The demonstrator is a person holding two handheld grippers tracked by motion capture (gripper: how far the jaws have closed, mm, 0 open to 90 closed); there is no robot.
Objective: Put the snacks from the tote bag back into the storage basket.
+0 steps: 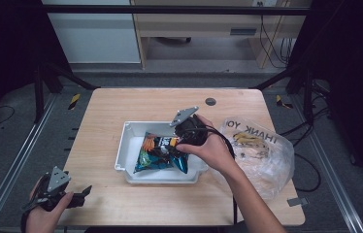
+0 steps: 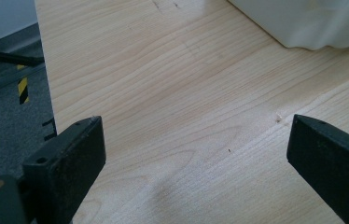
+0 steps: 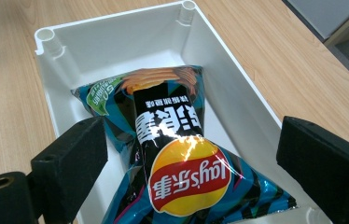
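A blue and black bag of crisps point(image 1: 160, 156) point(image 3: 177, 154) lies in a white plastic tray point(image 1: 121, 150) point(image 3: 116, 42) at the middle of the wooden table. My right gripper point(image 1: 172, 145) point(image 3: 191, 130) hovers just above the bag's near end. Its jaws are open, spread wider than the bag and not touching it. At the table's near left corner my left gripper point(image 1: 83, 195) point(image 2: 191, 135) rests low over bare wood, open, with nothing between its jaws.
A clear "thank you" plastic bag point(image 1: 259, 150) with items inside lies right of the tray, beside my right forearm. A round grey grommet point(image 1: 210, 101) sits near the far edge of the table point(image 1: 121, 107). Metal rails run along both sides.
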